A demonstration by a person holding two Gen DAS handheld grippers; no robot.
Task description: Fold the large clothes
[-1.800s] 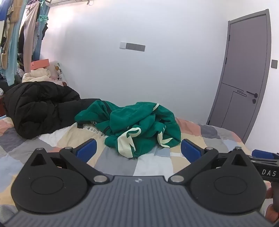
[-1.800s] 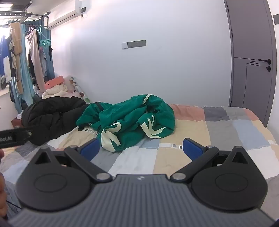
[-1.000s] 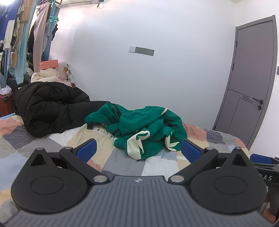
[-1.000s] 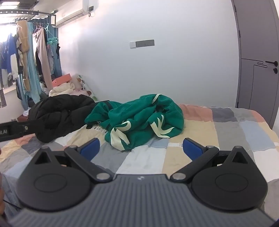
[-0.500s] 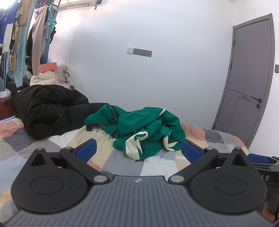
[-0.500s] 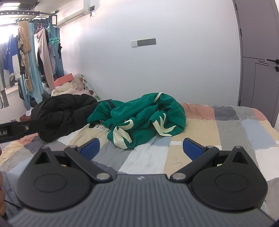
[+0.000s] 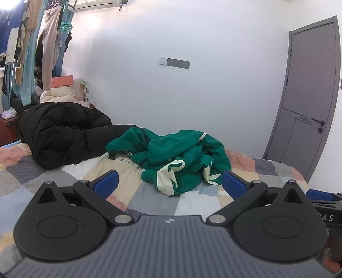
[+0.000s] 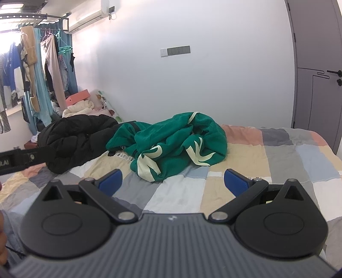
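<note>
Green garment (image 7: 181,158) with cream markings, lying crumpled in a heap on the patchwork bed cover (image 7: 149,198), towards the white wall. Its left edge touches a black padded coat (image 7: 62,132), bundled beside it on the same cover; which piece overlaps the other at the join cannot be told. Left gripper (image 7: 168,184): blue-padded fingers spread wide apart, nothing between them, held above the cover short of the garment, which sits framed in the gap. Right gripper (image 8: 174,180): likewise spread wide and empty, also short of the heap, which appears between and beyond its fingers (image 8: 111,180). In the left wrist view, part of the right tool shows at the far right edge; in the right wrist view, part of the left tool shows at the far left edge. Background: a grey door (image 7: 307,111) at the right, closed; a switch panel (image 8: 175,51) on the wall above the bed; hanging clothes (image 8: 36,74) on a rail at the left; an air conditioner (image 8: 89,17) mounted high on the wall.
</note>
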